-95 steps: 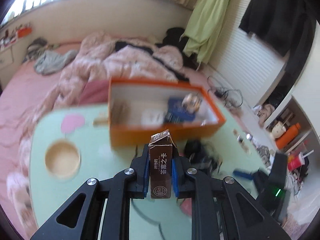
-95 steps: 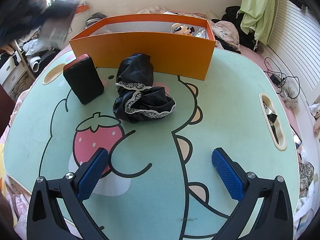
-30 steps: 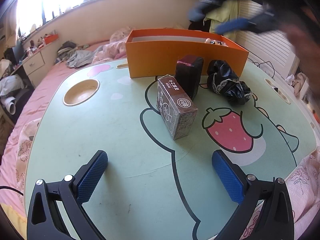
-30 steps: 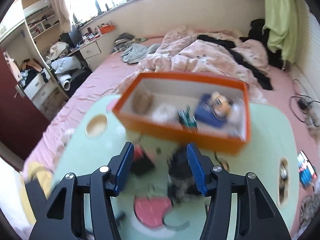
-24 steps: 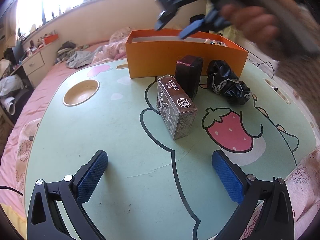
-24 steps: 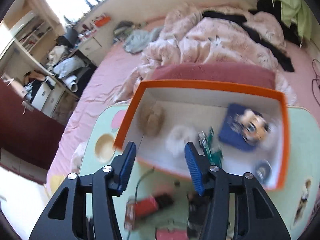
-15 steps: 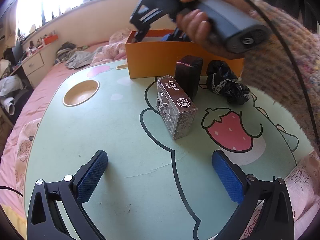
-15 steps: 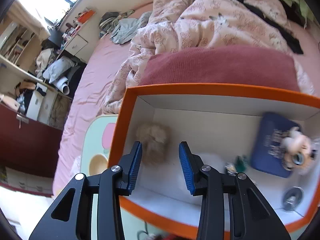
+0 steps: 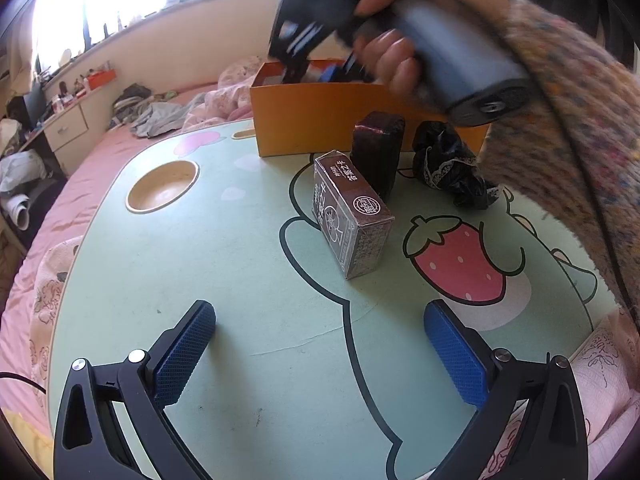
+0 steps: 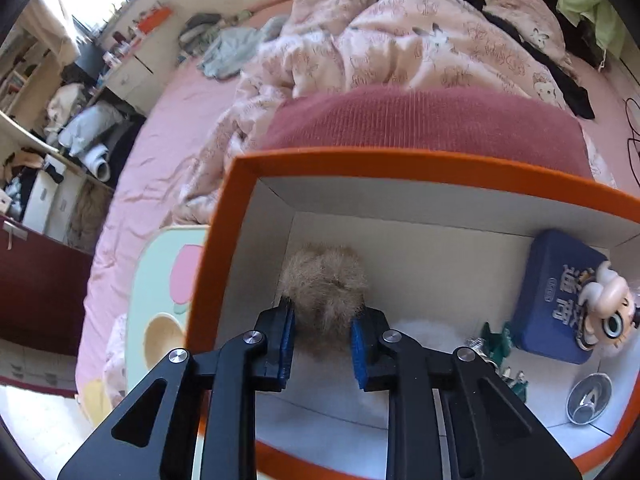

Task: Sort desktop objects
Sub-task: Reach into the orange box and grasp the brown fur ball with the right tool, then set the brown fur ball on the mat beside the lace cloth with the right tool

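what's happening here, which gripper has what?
A person is sorting items between a cartoon-print table and an orange box. The right gripper is down inside the box, jaws just closed on a tan fur pompom. The left gripper hovers open and empty over the table, where a brown carton, a dark pouch and a black lace-trimmed cloth sit outside the box.

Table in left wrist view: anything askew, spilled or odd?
Nothing spilled or damaged. The brown carton lies on its side rather than upright, the black lace-trimmed cloth sits crumpled beside the orange box, and the dark block stands on end. That looks like unsorted clutter, not a fault.
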`<action>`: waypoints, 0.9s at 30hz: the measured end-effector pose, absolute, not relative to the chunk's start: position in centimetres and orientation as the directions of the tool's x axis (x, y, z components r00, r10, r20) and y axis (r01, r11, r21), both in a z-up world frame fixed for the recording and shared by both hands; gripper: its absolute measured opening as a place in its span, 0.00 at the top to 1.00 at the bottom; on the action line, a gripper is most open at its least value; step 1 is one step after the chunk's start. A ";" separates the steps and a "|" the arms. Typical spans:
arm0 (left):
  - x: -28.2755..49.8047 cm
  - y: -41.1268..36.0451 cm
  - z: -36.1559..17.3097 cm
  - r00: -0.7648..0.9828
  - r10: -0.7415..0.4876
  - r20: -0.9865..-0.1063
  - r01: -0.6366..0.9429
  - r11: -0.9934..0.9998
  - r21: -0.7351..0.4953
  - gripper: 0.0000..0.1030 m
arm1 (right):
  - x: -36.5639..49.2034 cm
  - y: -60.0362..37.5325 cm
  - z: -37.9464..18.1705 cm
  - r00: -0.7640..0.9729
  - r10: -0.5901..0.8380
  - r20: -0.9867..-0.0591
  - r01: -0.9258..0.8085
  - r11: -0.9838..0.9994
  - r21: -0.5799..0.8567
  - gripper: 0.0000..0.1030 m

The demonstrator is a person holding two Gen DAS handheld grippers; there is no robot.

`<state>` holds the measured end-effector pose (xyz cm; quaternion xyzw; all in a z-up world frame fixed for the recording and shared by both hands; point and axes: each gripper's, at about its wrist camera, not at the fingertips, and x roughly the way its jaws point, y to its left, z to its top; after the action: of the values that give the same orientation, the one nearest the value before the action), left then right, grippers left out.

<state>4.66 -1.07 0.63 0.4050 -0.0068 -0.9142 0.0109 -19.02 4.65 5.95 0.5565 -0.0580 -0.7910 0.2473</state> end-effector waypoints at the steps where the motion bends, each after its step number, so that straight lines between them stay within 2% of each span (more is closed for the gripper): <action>1: 4.7 -1.1 0.6 -0.672 -0.026 -0.740 0.014 -1.000 0.022 0.00 | -18.7 5.0 6.8 -0.284 -0.462 -0.840 0.339 -0.868 0.362 0.76; 5: 4.8 -1.1 0.6 -0.672 -0.025 -0.740 0.014 -1.000 0.021 0.00 | -15.5 7.5 11.2 -0.414 -0.469 -0.780 0.385 -0.867 0.316 0.76; 9: 4.8 -1.2 0.6 -0.672 -0.026 -0.740 0.014 -1.000 0.022 0.00 | -10.1 10.0 13.8 -0.450 -0.514 -0.730 0.468 -0.832 0.298 0.76; 16: 4.7 -1.1 0.7 -0.673 -0.027 -0.739 0.014 -1.000 0.023 0.00 | -4.5 12.7 9.0 -0.332 -0.491 -0.805 0.500 -0.816 0.291 0.76; 21: 4.7 -1.1 0.7 -0.673 -0.026 -0.739 0.014 -1.000 0.023 0.00 | -3.4 13.0 6.2 -0.370 -0.405 -0.837 0.475 -0.856 0.204 0.76; 26: 4.7 -1.1 0.7 -0.673 -0.026 -0.739 0.014 -1.000 0.023 0.00 | -3.8 12.9 5.3 -0.404 -0.397 -0.824 0.442 -0.873 0.204 0.69; 27: 4.7 -1.1 0.7 -0.673 -0.026 -0.739 0.013 -1.000 0.023 0.00 | -3.6 13.4 5.7 -0.430 -0.421 -0.799 0.428 -0.874 0.230 0.63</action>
<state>4.75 -1.12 0.65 0.4040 -0.0079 -0.9146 0.0108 -3.60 13.38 5.69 0.4711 0.0039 -0.8456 0.2511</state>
